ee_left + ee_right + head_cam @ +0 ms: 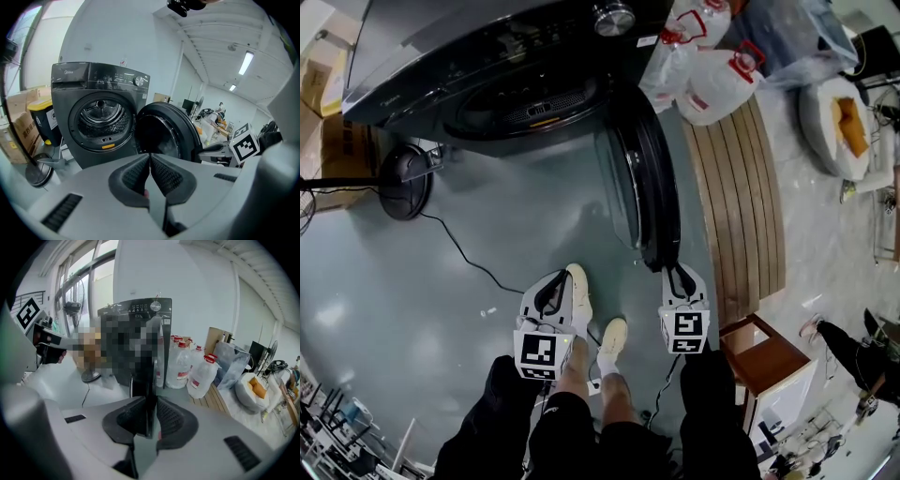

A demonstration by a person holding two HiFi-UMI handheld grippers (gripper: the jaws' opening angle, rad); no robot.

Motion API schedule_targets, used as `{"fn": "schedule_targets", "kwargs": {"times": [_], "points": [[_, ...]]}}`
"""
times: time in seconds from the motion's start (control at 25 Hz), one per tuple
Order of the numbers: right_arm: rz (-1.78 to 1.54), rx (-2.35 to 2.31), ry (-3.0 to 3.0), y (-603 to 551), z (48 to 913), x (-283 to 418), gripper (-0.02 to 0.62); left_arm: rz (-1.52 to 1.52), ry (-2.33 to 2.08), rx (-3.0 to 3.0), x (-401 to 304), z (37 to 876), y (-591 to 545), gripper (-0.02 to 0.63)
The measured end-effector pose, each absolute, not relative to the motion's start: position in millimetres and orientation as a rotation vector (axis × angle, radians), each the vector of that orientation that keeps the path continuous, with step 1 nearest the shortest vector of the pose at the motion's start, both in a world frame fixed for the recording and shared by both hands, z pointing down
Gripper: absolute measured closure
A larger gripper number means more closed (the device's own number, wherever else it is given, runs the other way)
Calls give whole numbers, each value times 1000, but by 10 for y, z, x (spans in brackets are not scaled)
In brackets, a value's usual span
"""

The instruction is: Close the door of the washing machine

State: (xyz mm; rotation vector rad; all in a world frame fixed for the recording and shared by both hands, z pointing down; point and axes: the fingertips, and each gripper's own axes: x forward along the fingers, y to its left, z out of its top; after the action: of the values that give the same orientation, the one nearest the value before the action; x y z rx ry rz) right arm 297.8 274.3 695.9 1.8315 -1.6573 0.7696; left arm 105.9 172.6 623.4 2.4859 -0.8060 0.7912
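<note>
Dark grey, the washing machine has its door open. In front of the machine, the right gripper clamps the door's edge; the left gripper is closed on nothing.

The dark grey washing machine stands with its round door swung open.

No wording reads clearly: the washing machine panel's print, the cardboard box characters and the jugs' red labels are too small.
</note>
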Motion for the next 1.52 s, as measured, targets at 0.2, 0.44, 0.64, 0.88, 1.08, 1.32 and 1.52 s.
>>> {"fn": "schedule_targets", "kwargs": {"times": [0.2,0.44,0.64,0.88,1.08,1.32,1.52], "points": [[779,1798,-1698,2729,6960,2855,511,786,-825,2477,984,6222,1703,575],[778,1761,-1764,2647,6969,2606,504,773,-870,2461,842,6216,1686,575],[790,1717,-1809,2591,6982,2384,493,758,-926,2441,666,6214,1656,575],[797,1692,-1852,2494,6964,2143,483,742,-981,2421,447,6182,1612,575],[807,1668,-1875,2434,6969,1963,479,728,-1027,2403,292,6131,1576,575],[813,1645,-1897,2338,6945,1757,476,721,-1072,2372,120,6127,1537,575],[824,1634,-1911,2253,6941,1603,469,705,-1113,2358,8,6114,1460,575]]}}
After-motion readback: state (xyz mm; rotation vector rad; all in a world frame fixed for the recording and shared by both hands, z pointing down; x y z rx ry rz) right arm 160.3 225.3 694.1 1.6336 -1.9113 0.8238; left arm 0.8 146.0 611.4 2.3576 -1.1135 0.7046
